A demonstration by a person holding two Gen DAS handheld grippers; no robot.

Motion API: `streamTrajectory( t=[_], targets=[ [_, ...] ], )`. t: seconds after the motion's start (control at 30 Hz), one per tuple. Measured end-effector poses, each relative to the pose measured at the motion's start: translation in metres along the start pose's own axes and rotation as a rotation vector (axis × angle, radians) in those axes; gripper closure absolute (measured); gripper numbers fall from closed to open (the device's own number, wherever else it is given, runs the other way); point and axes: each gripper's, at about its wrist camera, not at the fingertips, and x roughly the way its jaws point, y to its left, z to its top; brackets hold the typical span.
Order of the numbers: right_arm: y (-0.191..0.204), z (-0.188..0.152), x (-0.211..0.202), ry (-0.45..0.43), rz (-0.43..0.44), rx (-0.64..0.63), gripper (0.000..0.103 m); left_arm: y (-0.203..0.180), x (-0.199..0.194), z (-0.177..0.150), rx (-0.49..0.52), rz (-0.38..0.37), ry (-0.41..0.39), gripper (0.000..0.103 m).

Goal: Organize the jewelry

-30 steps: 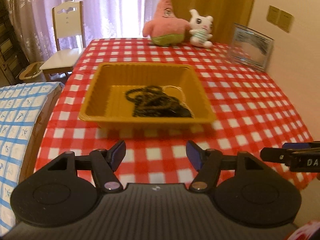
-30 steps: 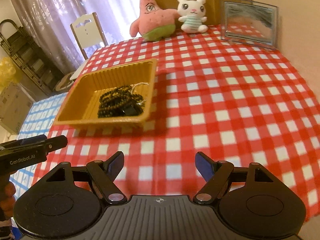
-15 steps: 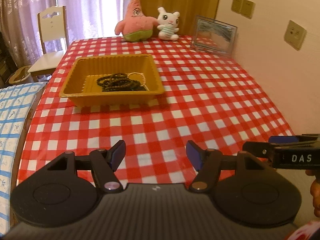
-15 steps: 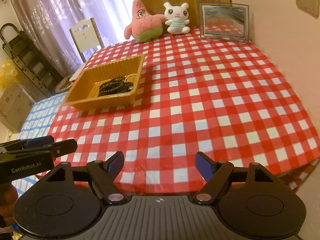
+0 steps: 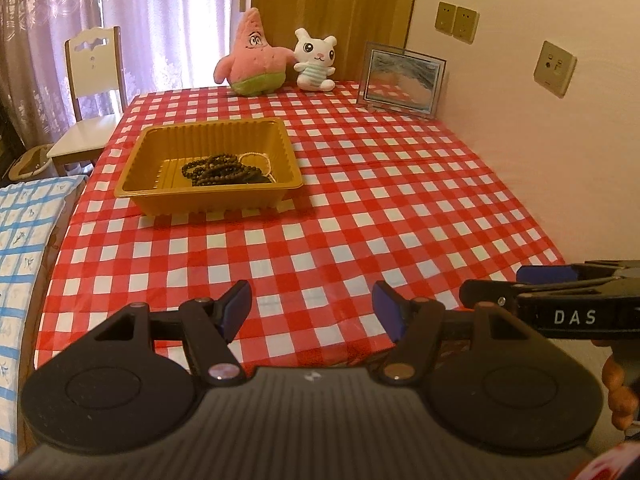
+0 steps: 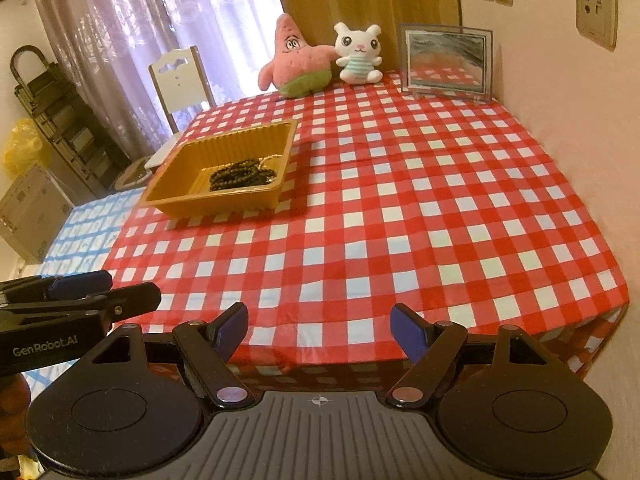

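A yellow plastic tray (image 5: 208, 196) stands on the left part of the red-checked table; it also shows in the right wrist view (image 6: 172, 200). Inside lie dark bead strings (image 5: 218, 170) tangled together, with a thin pale ring-shaped bracelet (image 5: 258, 159) beside them; the beads show in the right wrist view too (image 6: 242, 174). My left gripper (image 5: 311, 306) is open and empty, held off the table's near edge, far from the tray. My right gripper (image 6: 319, 326) is open and empty, also at the near edge. Each gripper shows at the side of the other's view.
A pink star plush (image 5: 252, 62), a white bunny plush (image 5: 316, 60) and a framed picture (image 5: 402, 80) stand along the table's far edge. A wall runs along the right. A white chair (image 5: 90, 96) and a blue-checked surface (image 5: 24, 240) are at the left.
Both grippers have pulled back from the tray to beyond the table's near edge, so the tray looks smaller and farther. Both stay open and empty.
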Motion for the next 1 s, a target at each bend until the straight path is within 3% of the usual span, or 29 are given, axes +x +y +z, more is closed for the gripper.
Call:
streamTrajectory(
  t=[1.0],
  targets=[
    [-0.0023,0.0016,-0.0034,-0.005,-0.004,-0.002,0.025,-0.0022,-0.0045,-0.0004,0.018,-0.019,-0.009,0.039]
  ],
)
